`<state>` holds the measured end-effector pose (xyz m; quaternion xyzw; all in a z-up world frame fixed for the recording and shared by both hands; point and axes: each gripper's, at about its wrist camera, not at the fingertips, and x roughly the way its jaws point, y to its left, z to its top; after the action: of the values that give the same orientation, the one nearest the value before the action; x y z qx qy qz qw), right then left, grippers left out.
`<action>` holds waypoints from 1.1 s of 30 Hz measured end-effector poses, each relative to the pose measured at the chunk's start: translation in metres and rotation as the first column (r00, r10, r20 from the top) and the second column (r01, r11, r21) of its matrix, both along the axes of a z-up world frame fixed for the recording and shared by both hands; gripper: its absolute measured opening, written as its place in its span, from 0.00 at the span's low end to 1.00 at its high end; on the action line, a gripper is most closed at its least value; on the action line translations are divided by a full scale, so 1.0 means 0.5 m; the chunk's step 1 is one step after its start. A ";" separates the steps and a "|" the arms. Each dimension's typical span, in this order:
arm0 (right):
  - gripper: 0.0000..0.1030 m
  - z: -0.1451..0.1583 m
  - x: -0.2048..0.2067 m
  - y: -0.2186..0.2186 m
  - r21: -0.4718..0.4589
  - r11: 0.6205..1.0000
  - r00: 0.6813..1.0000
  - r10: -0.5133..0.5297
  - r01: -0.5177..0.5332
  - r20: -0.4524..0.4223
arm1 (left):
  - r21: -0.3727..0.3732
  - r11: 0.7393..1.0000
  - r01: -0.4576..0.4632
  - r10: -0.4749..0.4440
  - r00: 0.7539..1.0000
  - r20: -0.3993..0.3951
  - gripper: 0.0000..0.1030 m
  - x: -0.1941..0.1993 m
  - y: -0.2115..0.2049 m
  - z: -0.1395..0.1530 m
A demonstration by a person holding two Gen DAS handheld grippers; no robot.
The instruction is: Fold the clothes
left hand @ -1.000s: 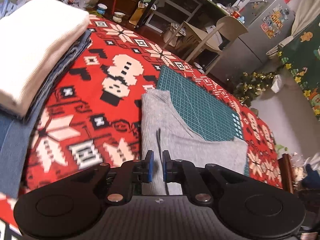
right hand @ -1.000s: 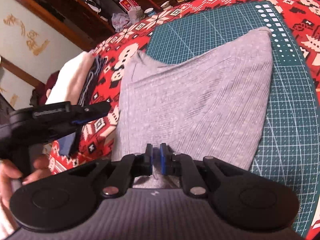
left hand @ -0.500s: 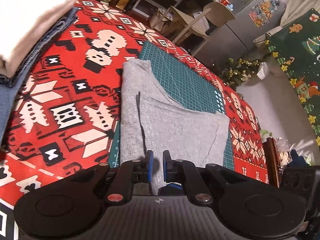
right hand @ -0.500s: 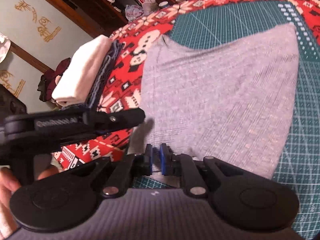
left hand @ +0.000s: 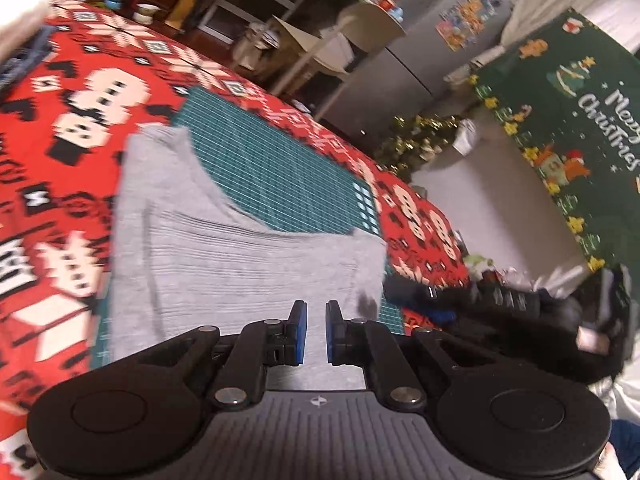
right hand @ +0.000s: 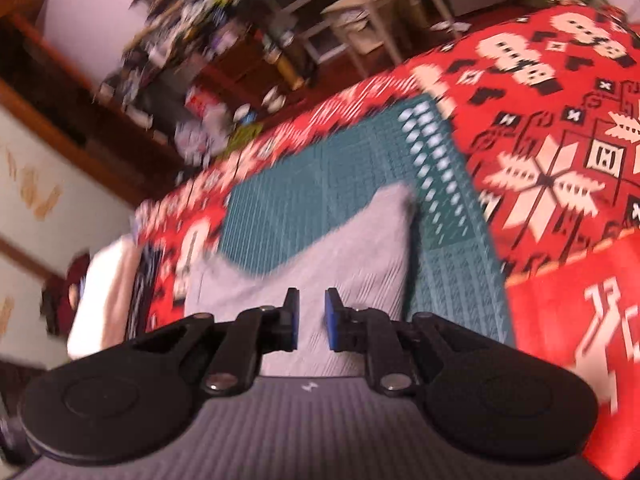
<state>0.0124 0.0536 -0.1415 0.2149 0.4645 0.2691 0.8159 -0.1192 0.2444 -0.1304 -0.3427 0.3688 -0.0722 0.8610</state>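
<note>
A grey ribbed garment (left hand: 240, 272) lies folded across the green cutting mat (left hand: 280, 176) on the red patterned tablecloth (left hand: 80, 120). My left gripper (left hand: 316, 332) sits at the garment's near edge, its jaws narrow, with grey cloth filling the gap. In the right wrist view the garment (right hand: 352, 256) lies on the mat (right hand: 312, 200). My right gripper (right hand: 311, 318) hovers over its near part with the jaws parted and nothing pinched. From the left wrist, the right gripper (left hand: 500, 300) is a dark blur beyond the garment's right corner.
A stack of folded clothes, white on top, (right hand: 108, 292) lies left of the mat, with its corner (left hand: 20, 8) showing at the far left. Beyond the table are a beige chair (left hand: 360, 36), a fridge (left hand: 440, 48) and a green Christmas cloth (left hand: 580, 128).
The right gripper's jaws have widened and let go of the garment's edge. Both views have swung and blurred with motion. The left gripper's jaw gap is unchanged.
</note>
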 end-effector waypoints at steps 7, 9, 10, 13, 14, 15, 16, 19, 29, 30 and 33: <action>0.16 -0.085 0.072 -0.026 0.147 0.983 0.990 -0.096 0.111 -0.105 | -0.018 0.998 0.056 -0.056 0.998 -0.016 0.08 0.037 -0.027 -0.028; 0.08 -0.110 0.082 -0.027 0.165 0.977 0.982 -0.113 0.138 -0.151 | -0.004 0.998 0.064 -0.064 0.997 -0.052 0.08 0.039 -0.031 -0.038; 0.01 -0.115 0.085 -0.030 0.164 0.975 0.979 -0.122 0.149 -0.165 | 0.004 0.998 0.064 -0.063 0.995 -0.075 0.08 0.039 -0.032 -0.045; 0.00 -0.132 0.094 -0.040 0.162 0.970 0.967 -0.146 0.181 -0.208 | 0.007 0.998 0.055 -0.054 0.992 -0.112 0.08 0.037 -0.033 -0.058; 0.00 -0.132 0.097 -0.041 0.176 0.966 0.966 -0.151 0.189 -0.209 | 0.006 0.999 0.053 -0.052 0.992 -0.115 0.08 0.036 -0.033 -0.059; 0.06 -0.133 0.101 -0.042 0.191 0.962 0.965 -0.157 0.198 -0.209 | 0.009 0.999 0.053 -0.051 0.992 -0.115 0.08 0.035 -0.033 -0.057; 0.09 -0.134 0.105 -0.043 0.205 0.957 0.964 -0.162 0.206 -0.210 | 0.015 0.998 0.054 -0.052 0.992 -0.112 0.08 0.035 -0.034 -0.057; 0.09 -0.142 0.123 -0.031 0.207 0.956 0.966 -0.167 0.208 -0.197 | 0.022 0.998 0.053 -0.051 0.993 -0.111 0.08 0.033 -0.037 -0.058; 0.00 -0.168 0.189 -0.009 0.192 0.955 0.968 -0.199 0.226 -0.150 | 0.015 0.998 0.057 -0.055 0.992 -0.111 0.10 0.032 -0.039 -0.057; 0.00 -0.165 0.192 -0.015 0.202 0.951 0.967 -0.207 0.235 -0.149 | 0.016 0.998 0.058 -0.055 0.992 -0.111 0.10 0.033 -0.040 -0.056; 0.09 -0.155 0.202 -0.033 0.232 0.937 0.961 -0.232 0.262 -0.147 | 0.012 0.998 0.057 -0.055 0.992 -0.114 0.10 0.032 -0.039 -0.057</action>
<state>0.1134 0.0371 -0.2189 0.3879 0.4434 0.2075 0.7810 -0.1030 0.2250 -0.1589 -0.3291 0.4270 -0.0739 0.8390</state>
